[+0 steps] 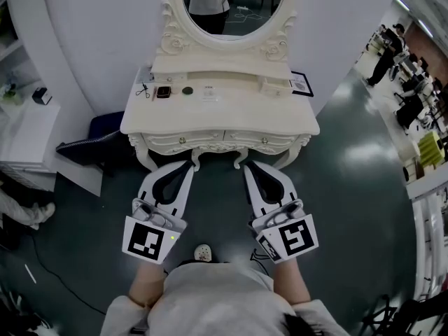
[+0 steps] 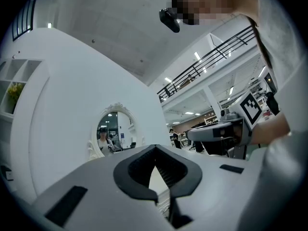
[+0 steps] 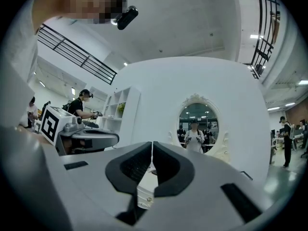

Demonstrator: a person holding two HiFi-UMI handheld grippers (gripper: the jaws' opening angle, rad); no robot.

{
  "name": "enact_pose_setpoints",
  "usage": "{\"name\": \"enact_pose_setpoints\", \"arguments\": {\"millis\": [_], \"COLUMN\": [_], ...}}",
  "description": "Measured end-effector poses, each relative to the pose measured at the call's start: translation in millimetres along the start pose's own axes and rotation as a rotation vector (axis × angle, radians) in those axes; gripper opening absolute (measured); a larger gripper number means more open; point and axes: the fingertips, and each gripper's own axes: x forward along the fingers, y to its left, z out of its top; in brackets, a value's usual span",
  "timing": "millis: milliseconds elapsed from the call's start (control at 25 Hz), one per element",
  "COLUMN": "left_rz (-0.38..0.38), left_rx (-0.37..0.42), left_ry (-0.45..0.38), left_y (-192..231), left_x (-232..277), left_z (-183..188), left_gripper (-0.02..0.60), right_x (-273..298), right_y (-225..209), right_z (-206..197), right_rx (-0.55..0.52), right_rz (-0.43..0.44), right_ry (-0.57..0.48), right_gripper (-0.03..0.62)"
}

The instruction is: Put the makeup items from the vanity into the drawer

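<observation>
Head view looks steeply down on a white vanity (image 1: 294, 128) with an oval mirror (image 1: 227, 9), standing against a white wall. The makeup items lie on the far left part of its tabletop (image 1: 238, 110): a thin dark item (image 1: 142, 89) at the far left, a small dark compact (image 1: 163, 92) just right of it, then a small round dark piece (image 1: 187, 89), and a white card (image 1: 208, 93) near the middle. They lie apart from one another. Two front drawers sit below the tabletop edge, the left drawer (image 1: 175, 140) and the right drawer (image 1: 273, 140), both shut, each with a small knob.

Both grippers are held level on the near side of the vanity, side by side and apart, with their tips close to the drawer fronts. The left gripper (image 1: 190, 166) points at the left drawer and the right gripper (image 1: 246, 168) at the right one. In the left gripper view the jaws are pressed together at the tips with nothing between them. In the right gripper view the jaws are likewise pressed together and empty, with the vanity's front edge showing beyond them.
</observation>
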Motion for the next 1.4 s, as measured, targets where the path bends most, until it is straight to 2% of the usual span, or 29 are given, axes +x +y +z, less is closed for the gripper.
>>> {"name": "enact_pose_setpoints", "arguments": {"millis": [400,760,1400], "left_rz": [-0.009,-0.018,0.045], "left_rx": [0.011,0.003,0.003], "left_ry": [-0.006,0.006,0.011], "left_y": [40.0,51.9,106.5], "left_x": [3.8,25.1,114.4], "left_z": [-9.4,-18.9,-29.4], "left_gripper": [0.014,0.014,0.014], "right_x": [33.1,52.4,146.7], "right_y": [6.8,-7.7,-79.8], "right_z": [-7.5,-17.7,-33.2], "right_rx": [0.01,0.017,0.021], "right_rz": [-0.019,-0.013,0.065], "right_ry": [-0.002,0.015,0.011], "right_gripper": [0.023,0.023,0.024]}}
